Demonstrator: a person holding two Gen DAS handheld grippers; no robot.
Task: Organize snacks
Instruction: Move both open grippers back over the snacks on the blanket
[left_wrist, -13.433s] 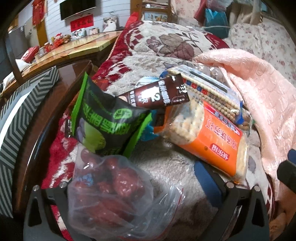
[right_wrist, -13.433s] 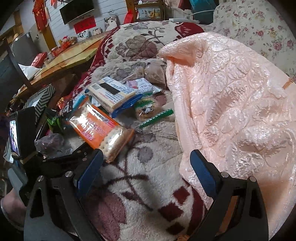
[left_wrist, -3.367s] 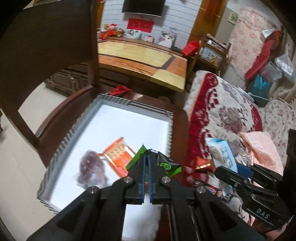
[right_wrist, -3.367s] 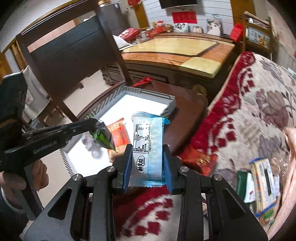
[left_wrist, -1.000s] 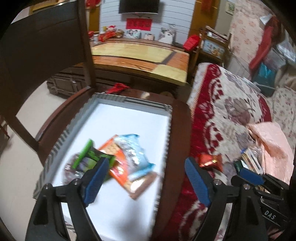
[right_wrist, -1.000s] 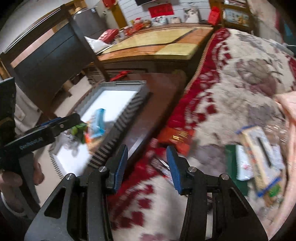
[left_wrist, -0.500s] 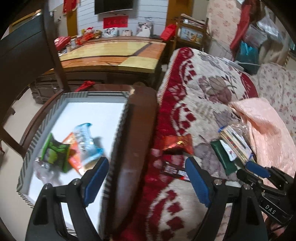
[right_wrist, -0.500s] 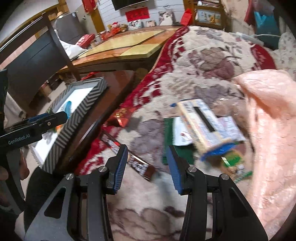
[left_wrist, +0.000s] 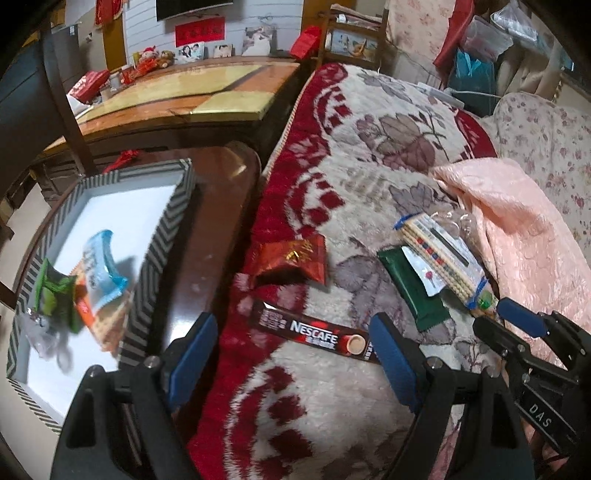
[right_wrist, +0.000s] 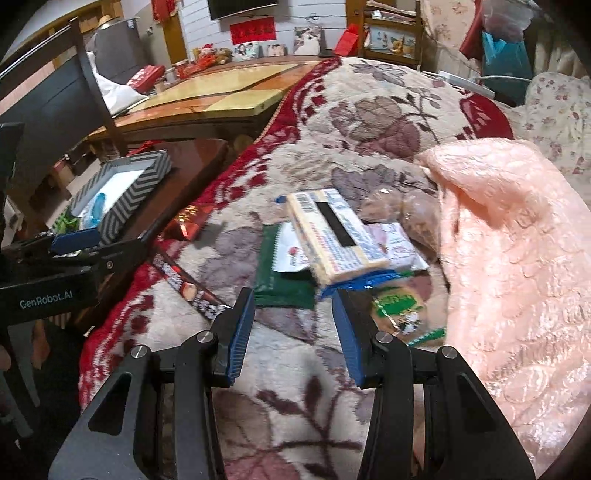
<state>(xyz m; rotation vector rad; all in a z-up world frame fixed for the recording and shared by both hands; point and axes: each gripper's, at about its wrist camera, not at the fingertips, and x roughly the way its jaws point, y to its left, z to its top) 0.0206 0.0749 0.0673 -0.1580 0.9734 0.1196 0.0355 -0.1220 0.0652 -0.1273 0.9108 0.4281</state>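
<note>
My left gripper (left_wrist: 291, 350) is open and empty, just above a brown Nescafe stick (left_wrist: 314, 334) on the floral blanket. A red packet (left_wrist: 291, 258) lies beyond it. A green packet (left_wrist: 413, 288), a white sachet (left_wrist: 424, 273) and a long cracker pack (left_wrist: 439, 254) lie to the right. The zigzag-walled box (left_wrist: 162, 236) on the left holds a light blue pack (left_wrist: 99, 262), a green bag (left_wrist: 55, 295), an orange cracker pack and a clear bag. My right gripper (right_wrist: 291, 332) is open and empty, hovering near the cracker pack (right_wrist: 332, 236) and the green packet (right_wrist: 277, 273).
The box sits on a dark wooden table (left_wrist: 218, 236) beside the blanket-covered couch (left_wrist: 369, 129). A pink quilt (right_wrist: 517, 277) is heaped at the right. A green-and-white snack pack (right_wrist: 399, 306) and a clear bag of brown items (right_wrist: 402, 210) lie by the quilt. A dark chair (right_wrist: 51, 107) stands behind the box.
Both grippers have swung right from the box to the snacks on the blanket and moved closer to them. Both stay open and empty.
</note>
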